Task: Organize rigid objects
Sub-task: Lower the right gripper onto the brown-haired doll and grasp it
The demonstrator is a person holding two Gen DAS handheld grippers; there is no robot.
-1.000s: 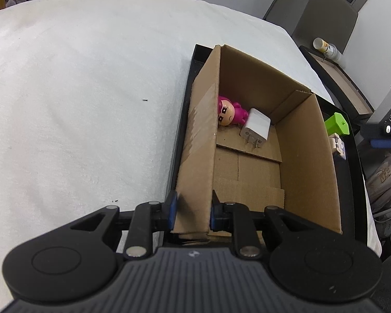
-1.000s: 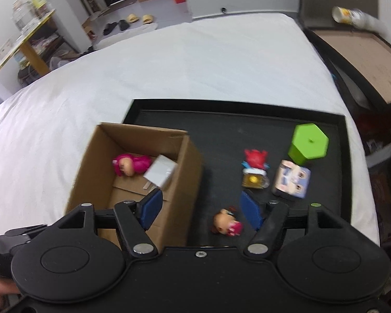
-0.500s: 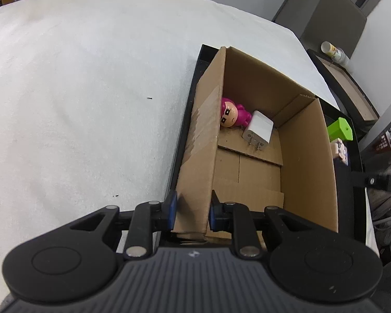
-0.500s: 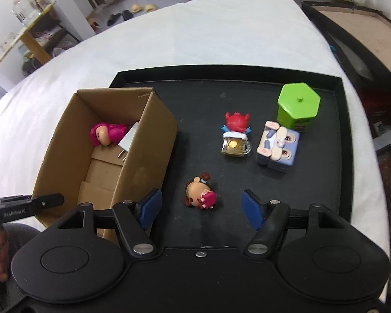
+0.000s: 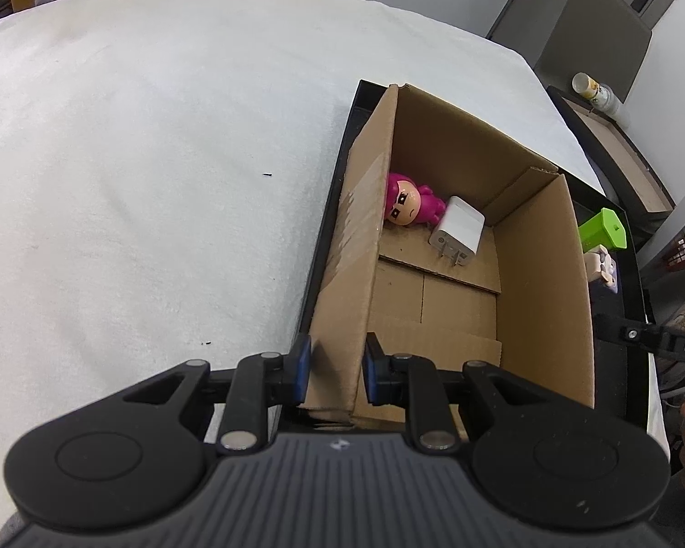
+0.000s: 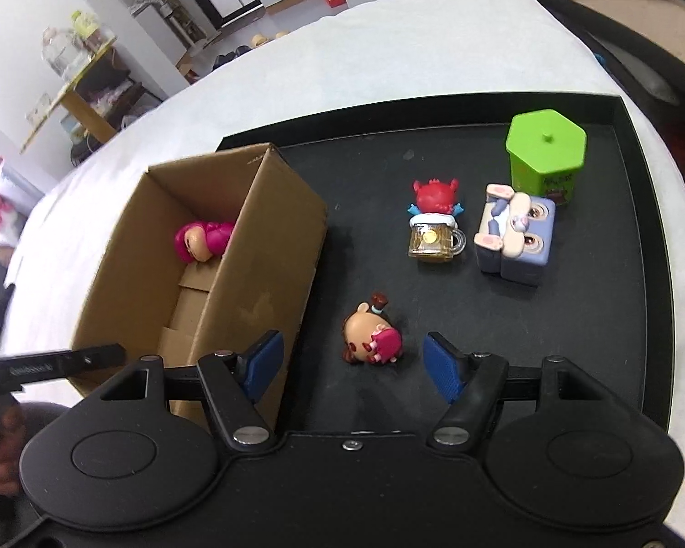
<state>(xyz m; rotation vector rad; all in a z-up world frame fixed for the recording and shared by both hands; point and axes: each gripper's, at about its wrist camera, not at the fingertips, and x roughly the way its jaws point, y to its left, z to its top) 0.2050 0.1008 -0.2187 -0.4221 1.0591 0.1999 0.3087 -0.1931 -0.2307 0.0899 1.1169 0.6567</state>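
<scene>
- left gripper [image 5: 332,372]: jaws clamped on the near wall of the cardboard box [image 5: 543,283], which stands on the black tray [image 6: 616,319].
- right gripper [image 6: 351,360]: jaws apart, empty, on either side of a small doll [image 6: 372,340] lying on the tray.
- inside the box: pink figure [image 5: 406,203], white charger [image 5: 456,230].
- on the tray: red figure [image 6: 434,219], blue block toy [image 6: 516,237], green container [image 6: 545,150].

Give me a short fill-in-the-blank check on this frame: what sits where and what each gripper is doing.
1. The left gripper is shut on a wall of the ____.
2. The white charger lies in the box beside the ____ figurine.
3. The green container on the black tray has ____ sides.
4. The right gripper hangs ____ around the lying doll.

Missing words: cardboard box; pink; six; open
</scene>
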